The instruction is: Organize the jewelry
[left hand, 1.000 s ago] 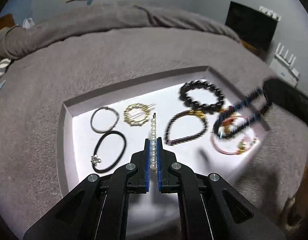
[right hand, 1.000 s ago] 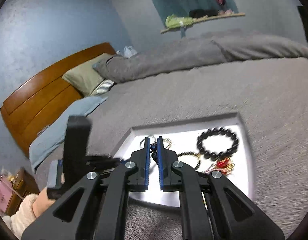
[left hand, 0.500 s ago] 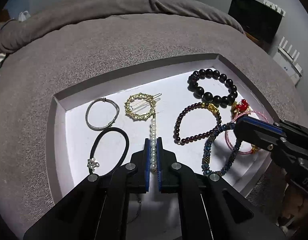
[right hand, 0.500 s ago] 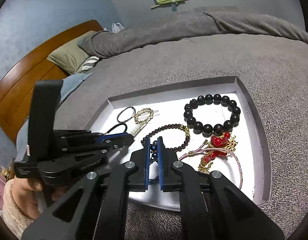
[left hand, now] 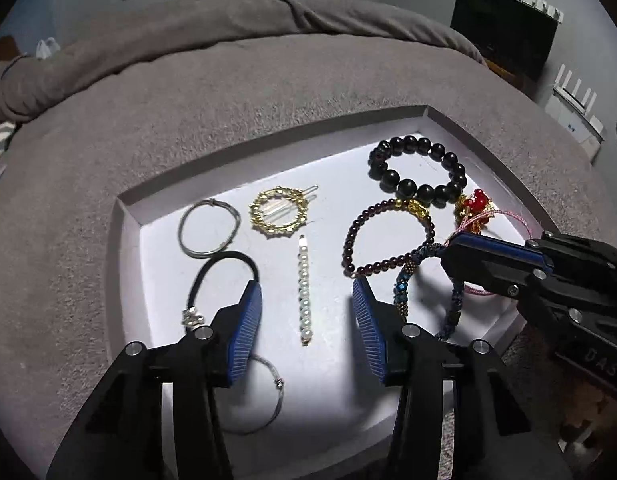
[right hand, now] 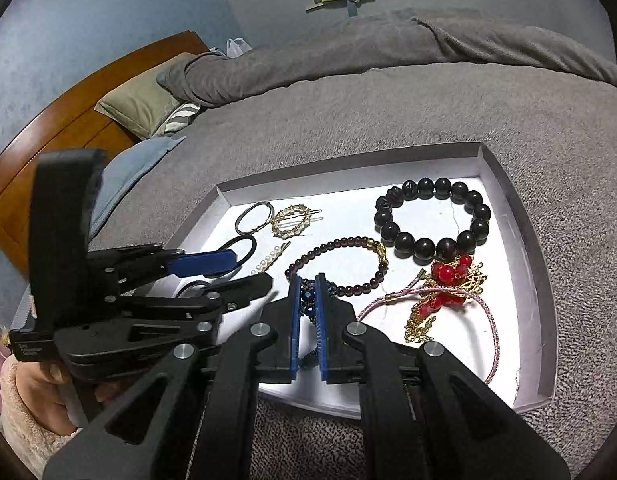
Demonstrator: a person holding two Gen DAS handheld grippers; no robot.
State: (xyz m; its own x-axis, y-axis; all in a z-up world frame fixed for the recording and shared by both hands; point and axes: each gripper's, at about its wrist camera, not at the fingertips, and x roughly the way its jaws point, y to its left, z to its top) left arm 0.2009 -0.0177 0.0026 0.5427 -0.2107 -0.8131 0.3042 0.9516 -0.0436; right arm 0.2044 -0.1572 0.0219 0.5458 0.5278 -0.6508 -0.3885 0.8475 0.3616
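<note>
Jewelry lies spread in a shallow white tray [left hand: 124,248] set on a grey bed [left hand: 268,92]. Over the tray's near edge the left claw [left hand: 306,300] hangs with its jaws just parted, and the pearl hair clip [left hand: 304,292] lies flat on the tray floor between the blue pads [left hand: 244,332], clear of both. Left of that clip a black hair tie [left hand: 224,258] with a small silver charm passes behind the left pad, and a thin silver ring [left hand: 264,396] lies under the claw. Farther back sit a grey hair tie [left hand: 208,228] and a round gold hair clip [left hand: 278,212]. The right claw [right hand: 307,308] is clamped on a dark blue beaded bracelet [left hand: 402,284], whose loop rests on the tray at the right. Just beyond it lies a garnet bead bracelet [right hand: 340,268] with a gold charm, and behind that a bracelet of large black beads [right hand: 432,216]. To the right, a pink cord bracelet [right hand: 492,320] tangles with red beads and gold chain [right hand: 448,280]. A hand [right hand: 48,392] in a fleecy sleeve holds the left claw's handle.
</note>
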